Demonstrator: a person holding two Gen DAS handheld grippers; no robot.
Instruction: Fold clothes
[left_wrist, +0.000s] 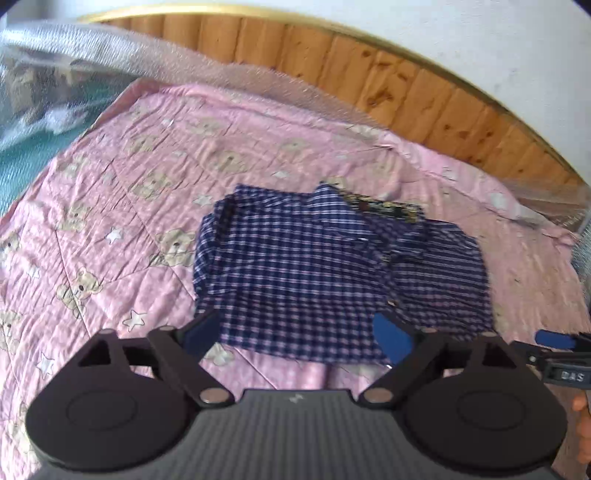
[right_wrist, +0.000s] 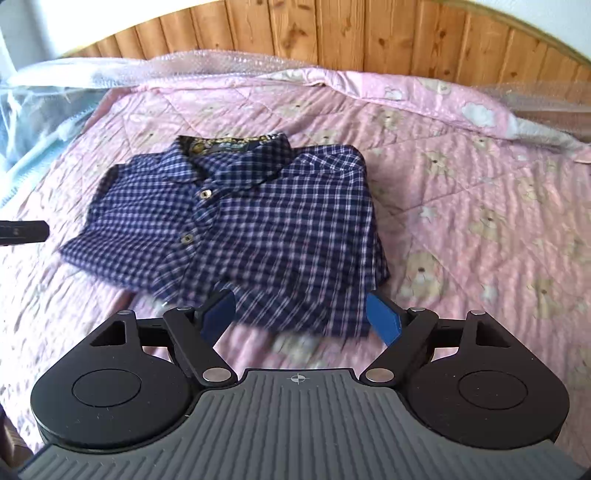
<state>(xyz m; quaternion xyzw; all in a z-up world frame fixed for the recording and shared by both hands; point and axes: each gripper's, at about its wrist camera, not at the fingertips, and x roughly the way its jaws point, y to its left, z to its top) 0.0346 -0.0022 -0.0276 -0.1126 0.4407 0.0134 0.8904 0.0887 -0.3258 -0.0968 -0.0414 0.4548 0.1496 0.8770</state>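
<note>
On quilted pink bedding (right_wrist: 461, 206), the roughly rectangular folded checked shirt (right_wrist: 236, 229) lies free; both tongs (left_wrist: 297, 332) (right_wrist: 301, 317) gape empty.

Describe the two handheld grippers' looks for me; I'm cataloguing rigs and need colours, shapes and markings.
Both look alike. The left gripper and the right gripper each have blue finger pads on black linkage arms with silver pivot pins, two round black discs and a ribbed grey body bearing a small crosshair mark. In the left wrist view, the right gripper's side shows white lettering, blurred. No sleeve or cable shows.
</note>
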